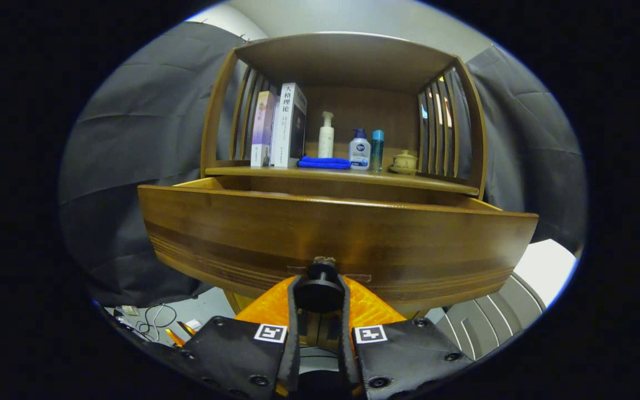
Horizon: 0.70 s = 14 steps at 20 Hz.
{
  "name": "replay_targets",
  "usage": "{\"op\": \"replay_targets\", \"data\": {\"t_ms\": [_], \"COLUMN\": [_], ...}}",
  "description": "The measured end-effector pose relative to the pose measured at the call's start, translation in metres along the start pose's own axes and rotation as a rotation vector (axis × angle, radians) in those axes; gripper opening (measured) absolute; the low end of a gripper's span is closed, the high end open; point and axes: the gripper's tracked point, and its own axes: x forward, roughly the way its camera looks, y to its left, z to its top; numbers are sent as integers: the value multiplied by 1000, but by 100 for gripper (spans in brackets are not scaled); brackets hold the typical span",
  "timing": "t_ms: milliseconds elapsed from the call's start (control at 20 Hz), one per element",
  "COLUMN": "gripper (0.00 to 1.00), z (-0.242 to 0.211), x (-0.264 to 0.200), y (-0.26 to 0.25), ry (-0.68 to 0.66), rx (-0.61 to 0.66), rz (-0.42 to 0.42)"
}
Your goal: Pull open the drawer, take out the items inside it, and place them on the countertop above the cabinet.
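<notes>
A brown wooden drawer (pixel 331 233) stands pulled out from the cabinet, its wide front panel facing me. A round black knob (pixel 320 290) sits low at the middle of that panel. My gripper (pixel 320 294) is shut on the knob, with one orange-backed finger pressing on each side of it. The drawer's inside is hidden behind the front panel. Just above the drawer runs the wooden countertop (pixel 431 180), under an open shelf hood.
On the countertop stand two books (pixel 281 126), a folded blue cloth (pixel 324 163), a white pump bottle (pixel 326 135), a blue-and-white pump bottle (pixel 359 150), a teal bottle (pixel 377 150) and a small lidded cup (pixel 404 161). Cables (pixel 156 322) lie on the floor lower left.
</notes>
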Motion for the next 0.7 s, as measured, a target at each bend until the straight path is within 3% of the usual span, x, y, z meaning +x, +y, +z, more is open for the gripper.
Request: {"op": "replay_targets", "data": {"t_ms": [700], "gripper": [30], "z": [-3], "x": [-11], "y": [0], "ry": [26], "rx": [-37], "rz": [51]}}
